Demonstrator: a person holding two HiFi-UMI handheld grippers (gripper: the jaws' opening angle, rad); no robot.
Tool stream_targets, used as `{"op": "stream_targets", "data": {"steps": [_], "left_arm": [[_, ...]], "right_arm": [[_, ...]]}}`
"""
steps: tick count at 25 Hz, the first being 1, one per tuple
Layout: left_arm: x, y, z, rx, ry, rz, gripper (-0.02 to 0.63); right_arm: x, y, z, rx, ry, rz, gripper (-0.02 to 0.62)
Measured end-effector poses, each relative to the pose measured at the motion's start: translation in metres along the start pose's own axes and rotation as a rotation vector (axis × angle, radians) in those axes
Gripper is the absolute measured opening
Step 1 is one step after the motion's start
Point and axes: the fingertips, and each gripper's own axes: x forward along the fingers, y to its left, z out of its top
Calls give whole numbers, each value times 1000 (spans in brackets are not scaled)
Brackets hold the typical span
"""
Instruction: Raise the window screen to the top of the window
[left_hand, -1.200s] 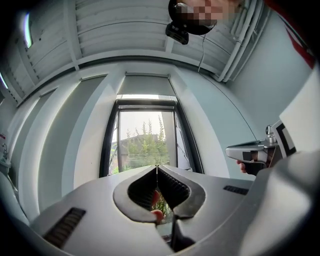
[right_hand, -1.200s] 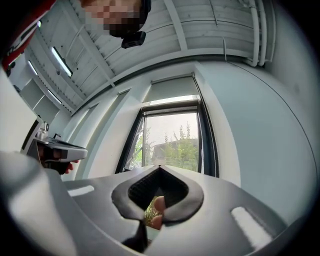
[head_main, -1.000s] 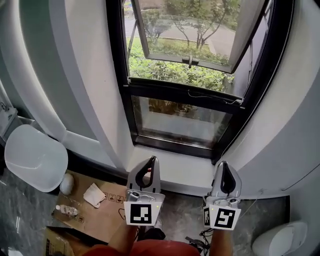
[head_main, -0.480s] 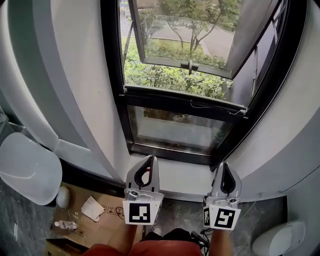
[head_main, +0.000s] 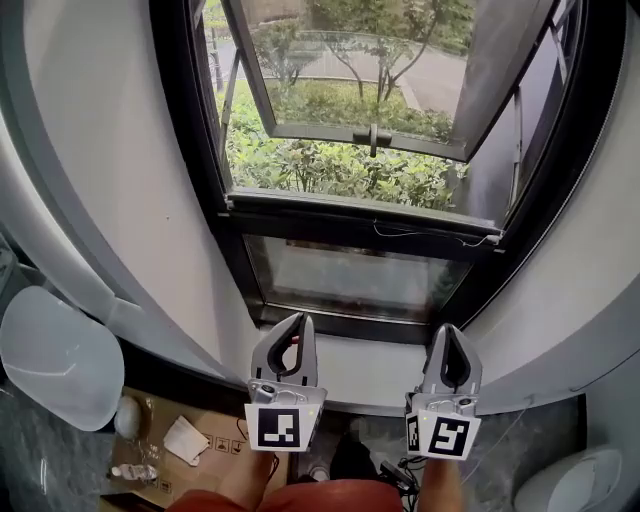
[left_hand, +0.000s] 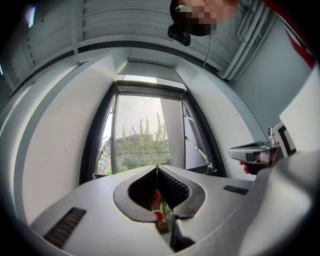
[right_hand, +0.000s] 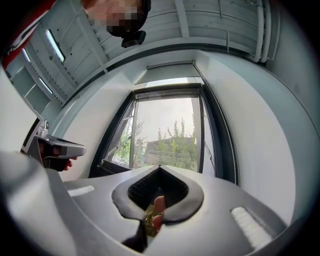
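A black-framed window (head_main: 360, 150) fills the wall ahead. A black horizontal bar (head_main: 350, 212) crosses it at mid height, and a thin cord (head_main: 430, 236) runs along the bar's right part. Below the bar is a fixed glass pane (head_main: 350, 275). My left gripper (head_main: 300, 322) and right gripper (head_main: 446, 330) are side by side over the white sill (head_main: 370, 360), short of the window, both shut and holding nothing. In the left gripper view the shut tips (left_hand: 157, 168) point at the window (left_hand: 145, 135). The right gripper view shows the same (right_hand: 159, 168), with the window (right_hand: 170, 135) ahead.
The outer sash (head_main: 350, 90) swings outward, and its handle (head_main: 374, 136) hangs at its lower edge. White curved walls flank the recess. A white seat (head_main: 50, 355) stands to the left, with cardboard (head_main: 200, 435) and a small bottle (head_main: 135, 472) on the floor. A white object (head_main: 580, 480) lies at the lower right.
Both grippers and the head camera have moved closer to the window, which now looks larger and sits more to the left. Both pairs of jaws stay shut.
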Motion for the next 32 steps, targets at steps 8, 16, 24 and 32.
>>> {"op": "stream_targets", "data": {"steps": [8,16,24,32], "left_arm": [[88,-3,-11,21,19,11,6],[167,-18,-24,59,16,18,6],[200,-16,-33,89,40,35,6],[220,0,-37,115,27,-11,6]], "right_arm": [[77,-35,-23,10,-3,27,11],[138,-76,-51,18,-8,48,10],[172,-87,-71,63,-12,64,10],[195,-73,-74,38,-6,54,11]]}}
